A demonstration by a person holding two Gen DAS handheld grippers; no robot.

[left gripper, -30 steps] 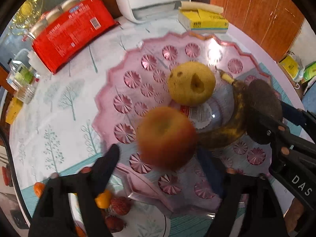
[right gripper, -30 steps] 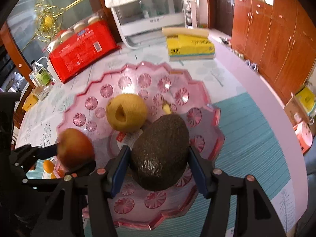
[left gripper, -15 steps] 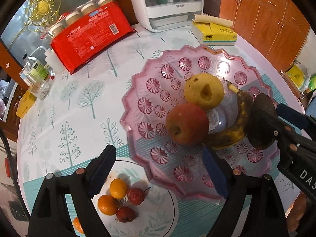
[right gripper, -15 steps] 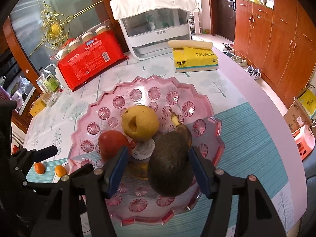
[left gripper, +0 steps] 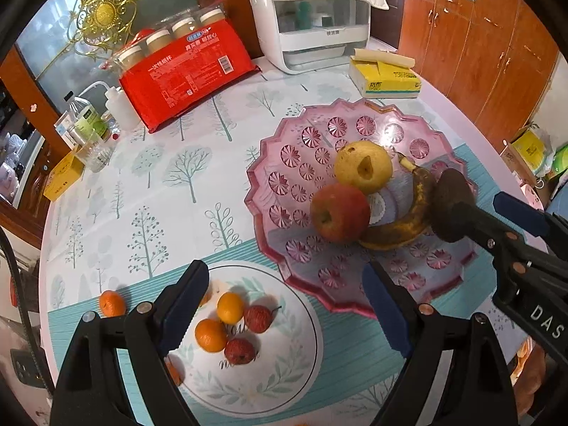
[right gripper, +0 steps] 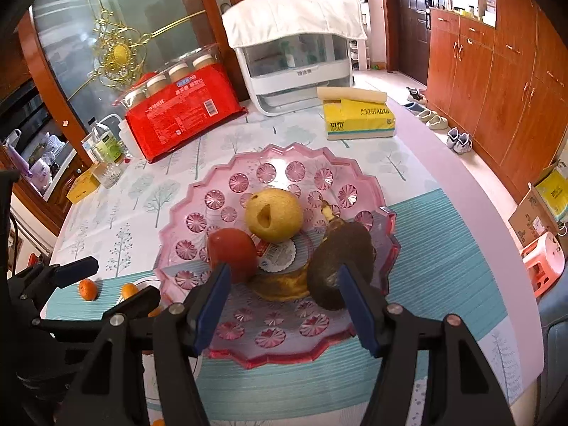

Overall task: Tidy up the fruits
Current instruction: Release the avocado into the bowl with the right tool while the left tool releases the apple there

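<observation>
on the pink dish (right gripper: 198,213) the big fruit sits grouped; both tongs, left (left gripper: 284,305) and right (right gripper: 284,301), hang wide, empty.

Room's pretty homey: a run of reddish-brown wooden cabinets (right gripper: 497,81) along the right wall, with a dark door (right gripper: 411,21) at the far end and a few pairs of shoes (right gripper: 458,140) lined up on the pale floor (right gripper: 383,78) below. Behind the worktop (left gripper: 149,184) there's a frosted glass panel (right gripper: 71,46) in a wood frame with a gold ornament (right gripper: 119,53) on it, and daylight brightens the far doorway.
</observation>
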